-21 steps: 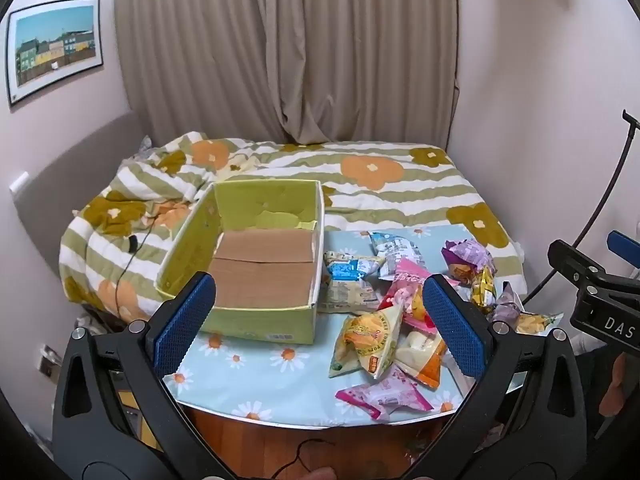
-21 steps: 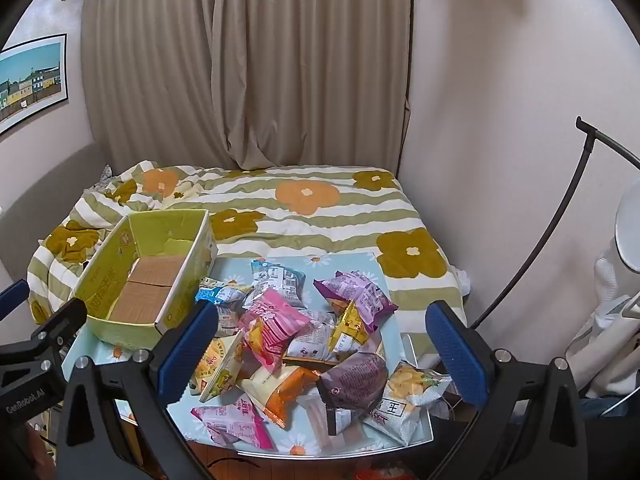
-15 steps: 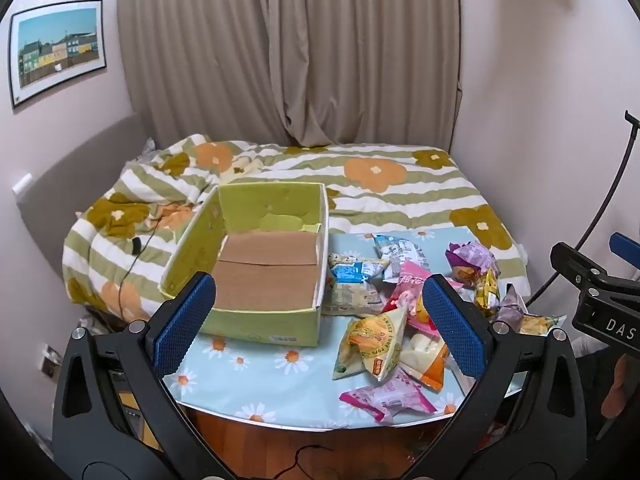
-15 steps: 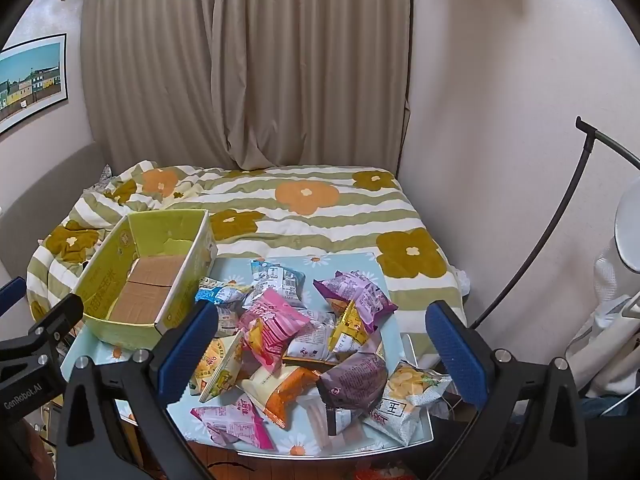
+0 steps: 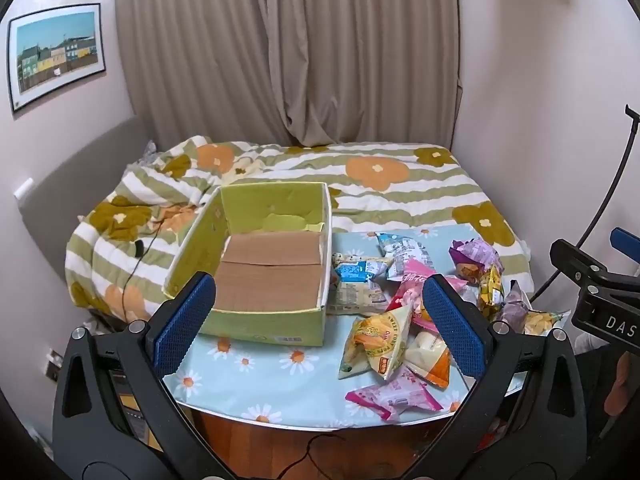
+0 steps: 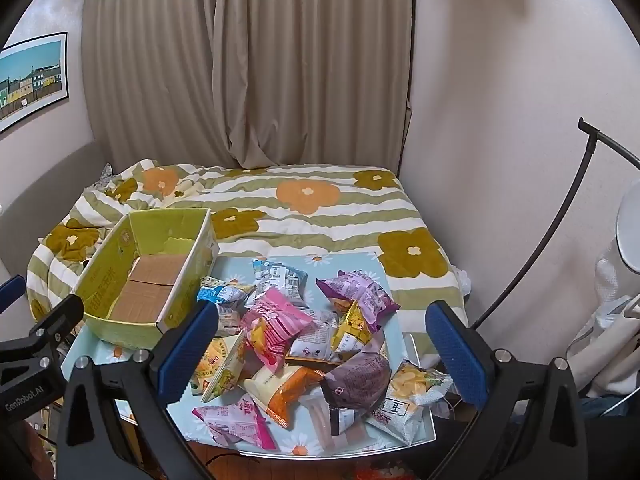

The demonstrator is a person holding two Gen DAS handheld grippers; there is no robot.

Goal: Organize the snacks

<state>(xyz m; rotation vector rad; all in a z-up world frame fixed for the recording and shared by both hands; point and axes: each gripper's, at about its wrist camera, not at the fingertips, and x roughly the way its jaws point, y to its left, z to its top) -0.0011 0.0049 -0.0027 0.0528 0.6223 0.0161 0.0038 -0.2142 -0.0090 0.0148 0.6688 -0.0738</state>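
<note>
A green cardboard box (image 5: 276, 324) (image 6: 120, 330) with a brown floor stands empty on the left of a small table with a daisy-print cloth (image 5: 280, 376) (image 6: 372, 260). A pile of several snack packets (image 5: 404, 312) (image 6: 308, 336) lies to its right: pink, yellow, purple, blue and orange bags. My left gripper (image 5: 320, 320) is open and empty, held above the table's near edge in front of the box. My right gripper (image 6: 320, 352) is open and empty, held above the near side of the pile.
A bed with a green-striped flowered quilt (image 5: 360, 184) (image 6: 304, 208) lies right behind the table. Curtains (image 5: 288, 52) hang at the back and a wall (image 6: 500, 120) stands to the right. A black curved stand (image 6: 560, 220) leans at the right.
The left gripper has shifted slightly left and back, so the box and the snacks sit a little further right in its view. The right gripper has barely moved.
</note>
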